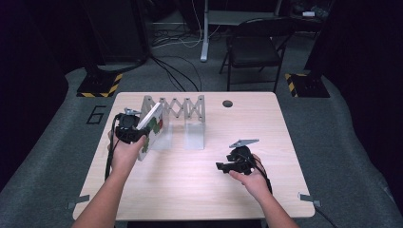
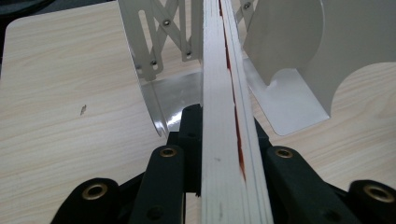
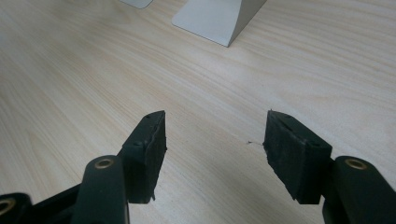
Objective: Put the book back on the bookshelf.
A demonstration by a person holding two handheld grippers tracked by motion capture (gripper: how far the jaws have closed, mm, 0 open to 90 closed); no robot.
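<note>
Two grippers over a wooden surface (image 1: 190, 185), one holding a book at a metal rack.

Toward 9 o'clock in the high view, the left gripper (image 1: 135, 134) is clamped on a thin white book (image 1: 152, 127) with a red and green cover; the book stands on edge, tilted, its long axis running from 7 o'clock up to 1 o'clock, its far end at the left end plate of the rack (image 1: 183, 116). Seen from the left gripper view, the book (image 2: 224, 116) runs straight away from the jaws, edge-on, between two rack (image 2: 299, 60) plates. Toward 4 o'clock, well apart from the rack, the right gripper (image 1: 225, 166) hangs low, pointing toward 9 o'clock. Its jaws are spread wide and hold nothing in the right gripper view (image 3: 212, 140).
</note>
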